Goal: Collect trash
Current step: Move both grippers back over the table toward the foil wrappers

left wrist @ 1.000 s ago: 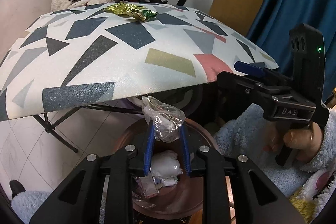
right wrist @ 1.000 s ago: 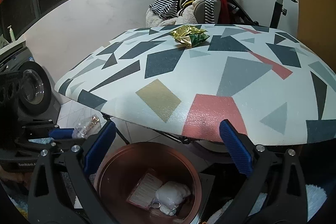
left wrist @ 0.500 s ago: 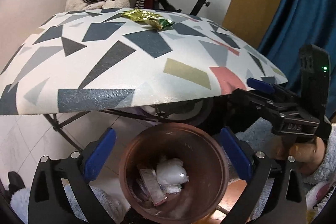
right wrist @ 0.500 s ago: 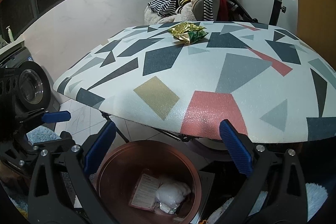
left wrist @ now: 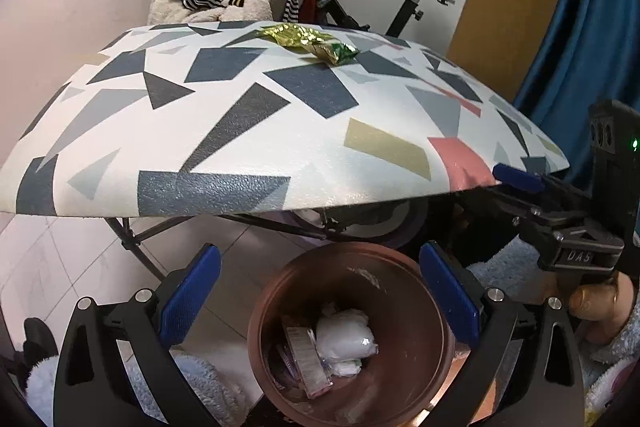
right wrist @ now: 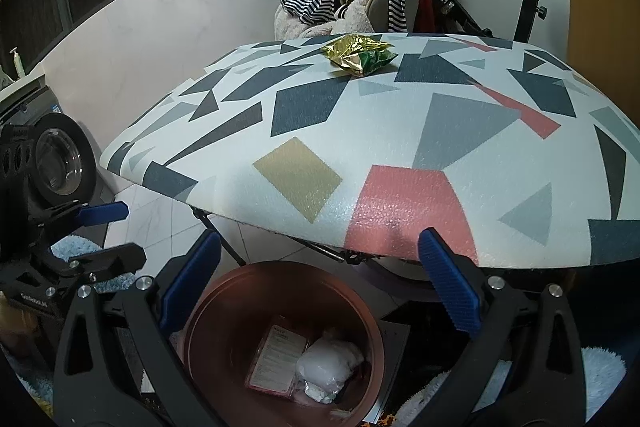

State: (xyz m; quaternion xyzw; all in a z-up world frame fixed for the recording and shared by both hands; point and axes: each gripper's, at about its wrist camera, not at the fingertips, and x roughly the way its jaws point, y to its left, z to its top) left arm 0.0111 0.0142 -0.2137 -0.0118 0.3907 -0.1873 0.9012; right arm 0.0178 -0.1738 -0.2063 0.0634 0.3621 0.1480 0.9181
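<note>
Left wrist view looks down past the left tool (left wrist: 318, 301), spread wide and empty, into the copper bin (left wrist: 424, 327) holding a white wad and a packet. The right tool (right wrist: 318, 281) also stands fully apart over the bin, gripping nothing. One piece remains — the gold-green wrapper (left wrist: 310, 41) at the far side of the table (left wrist: 280, 155), well apart from both tools. Reaching that far risks a shallow pinch; slick crinkled foil could slip free over the floor.
</note>
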